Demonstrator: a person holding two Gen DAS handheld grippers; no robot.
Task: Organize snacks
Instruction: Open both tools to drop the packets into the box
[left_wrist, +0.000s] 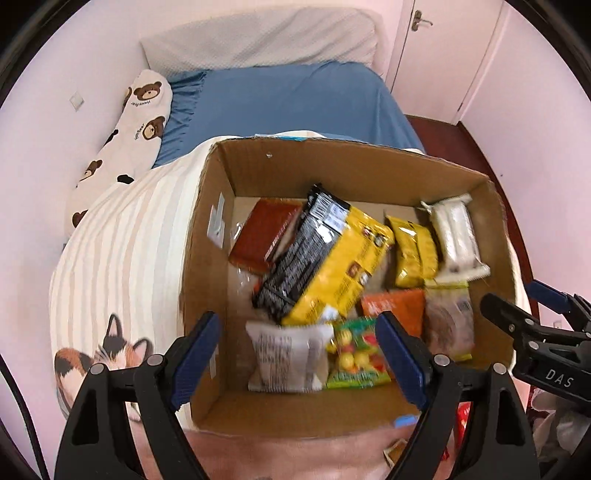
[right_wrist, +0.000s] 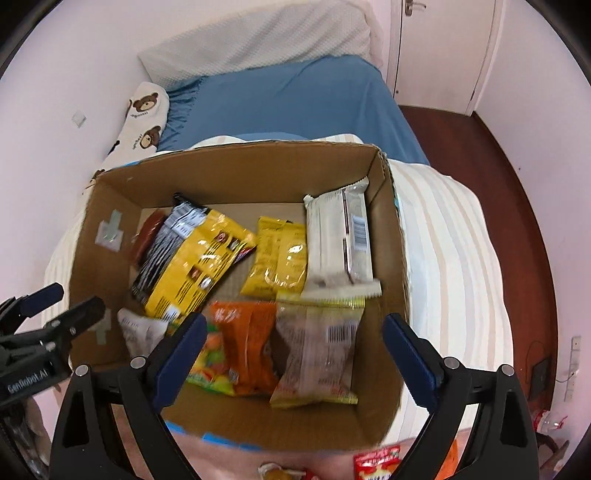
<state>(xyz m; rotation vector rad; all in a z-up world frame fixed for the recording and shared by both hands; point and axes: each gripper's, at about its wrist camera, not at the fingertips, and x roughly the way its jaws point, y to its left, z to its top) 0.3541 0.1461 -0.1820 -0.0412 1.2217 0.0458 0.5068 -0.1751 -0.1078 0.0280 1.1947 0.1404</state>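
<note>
An open cardboard box sits on a striped blanket on a bed with a blue sheet, and it holds the snacks. A large yellow-and-black bag lies tilted over a reddish-brown packet at the far left of the box floor. To its right is a small yellow packet, then a white wrapped bar against the right wall. Nearer the camera lie a white printed packet, a bag of colourful candies, an orange packet and a clear packet with a yellow-green border. Blur makes the printing on most wrappers unreadable, and the reddish-brown packet is largely covered. Below the box's near wall, a few red wrappers are cut off by the frame edge and the gripper bodies. The left gripper hangs over the near left part of the box, its jaws spread with nothing between the pads. The right gripper hangs over the near right part, jaws likewise spread wide and empty, above the orange and clear packets.
</note>
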